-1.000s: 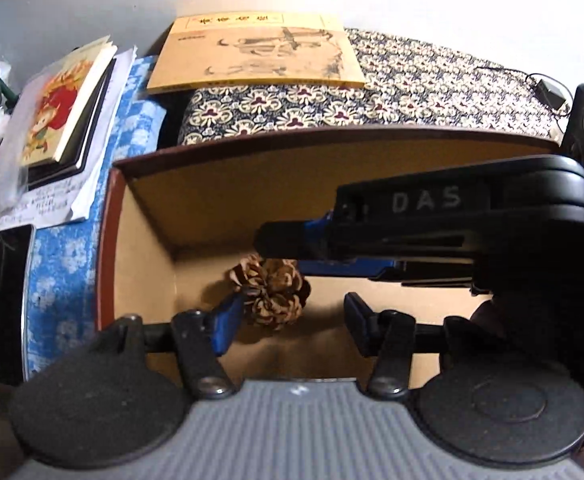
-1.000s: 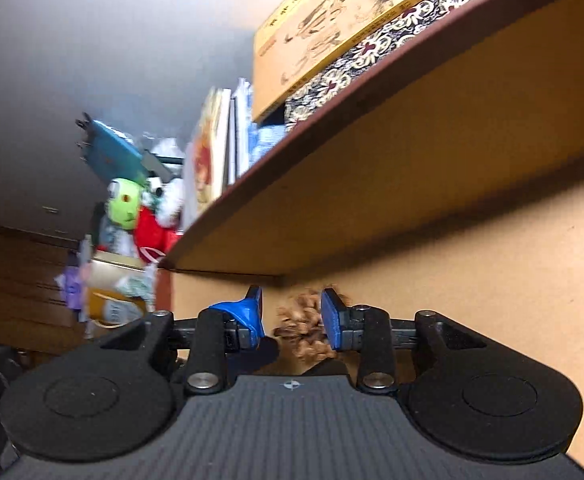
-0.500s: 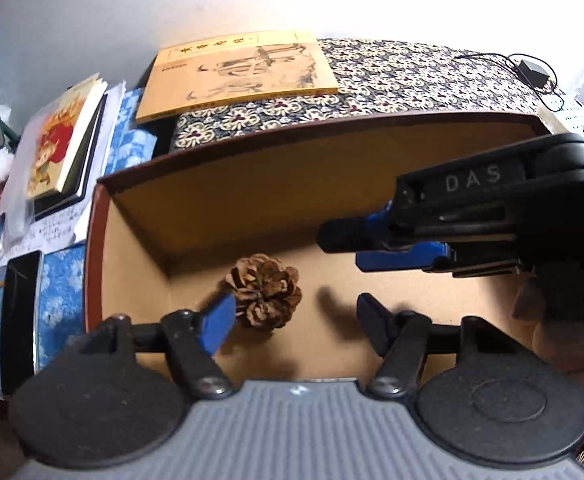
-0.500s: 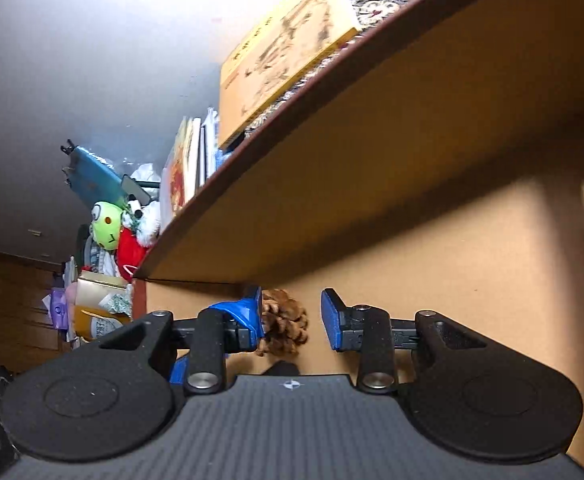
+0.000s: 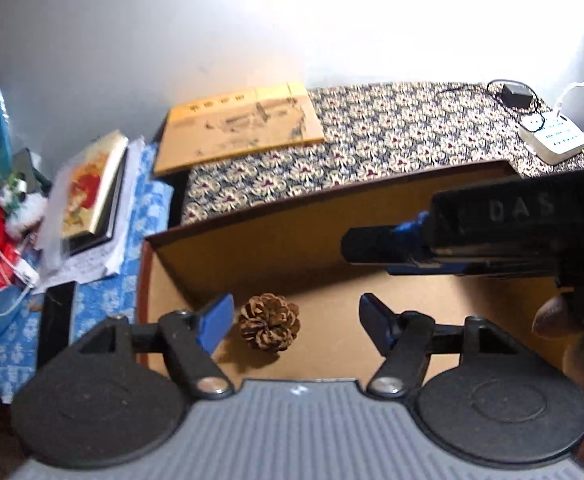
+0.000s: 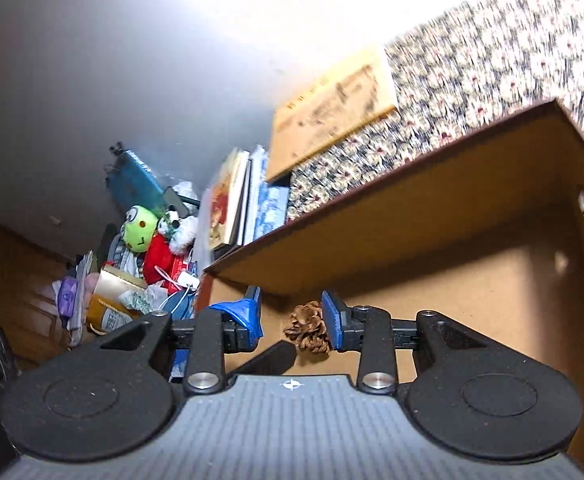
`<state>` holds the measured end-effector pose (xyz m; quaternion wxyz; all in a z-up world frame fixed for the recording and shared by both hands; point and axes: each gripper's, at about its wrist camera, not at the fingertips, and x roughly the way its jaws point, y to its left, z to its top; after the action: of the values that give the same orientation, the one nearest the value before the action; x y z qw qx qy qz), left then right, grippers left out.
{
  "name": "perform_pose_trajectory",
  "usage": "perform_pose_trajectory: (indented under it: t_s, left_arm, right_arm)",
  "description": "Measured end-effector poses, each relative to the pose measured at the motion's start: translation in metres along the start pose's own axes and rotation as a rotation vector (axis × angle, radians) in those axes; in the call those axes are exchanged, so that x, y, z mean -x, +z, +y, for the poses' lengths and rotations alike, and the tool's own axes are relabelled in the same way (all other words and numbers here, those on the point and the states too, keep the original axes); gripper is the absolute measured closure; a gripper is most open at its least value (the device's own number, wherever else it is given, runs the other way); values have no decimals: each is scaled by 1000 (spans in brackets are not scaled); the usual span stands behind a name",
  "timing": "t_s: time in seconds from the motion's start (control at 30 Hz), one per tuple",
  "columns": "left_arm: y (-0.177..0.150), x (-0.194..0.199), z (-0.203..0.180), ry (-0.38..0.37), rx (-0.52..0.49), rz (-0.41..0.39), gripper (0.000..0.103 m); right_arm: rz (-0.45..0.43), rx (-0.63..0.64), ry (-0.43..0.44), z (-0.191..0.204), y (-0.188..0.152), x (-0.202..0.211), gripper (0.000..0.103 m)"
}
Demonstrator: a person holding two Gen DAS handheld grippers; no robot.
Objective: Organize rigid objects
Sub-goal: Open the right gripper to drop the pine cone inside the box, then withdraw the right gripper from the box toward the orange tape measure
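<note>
- A pinecone (image 5: 269,322) is seen on the box (image 5: 252,248) floor, at 7 o'clock in the left wrist view, touched by nothing.
- The left gripper (image 5: 296,320) is spread wide and empty around it.
- The right gripper (image 6: 292,320), also parted and empty, is seen side-on only from the left view, level over the box at 3 o'clock.
- A power strip (image 5: 552,138) is shown only there.

left wrist: above box (image 5: 252,248) | right wrist: low, blurred | shared: pinecone (image 6: 307,327)
</note>
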<state>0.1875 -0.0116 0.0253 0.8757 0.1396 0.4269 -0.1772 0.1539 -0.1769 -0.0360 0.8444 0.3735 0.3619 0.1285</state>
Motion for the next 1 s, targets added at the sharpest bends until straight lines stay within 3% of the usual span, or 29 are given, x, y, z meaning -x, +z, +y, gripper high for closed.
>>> perform_pose_trajectory:
  t_s: [0.43, 1.0]
  left_arm:
    - [-32, 62, -30, 140, 70, -65, 30]
    - [-72, 104, -64, 287, 146, -23, 28]
  right_arm:
    - [-56, 184, -15, 23, -44, 56, 85]
    - [-76, 267, 44, 28, -84, 98, 85]
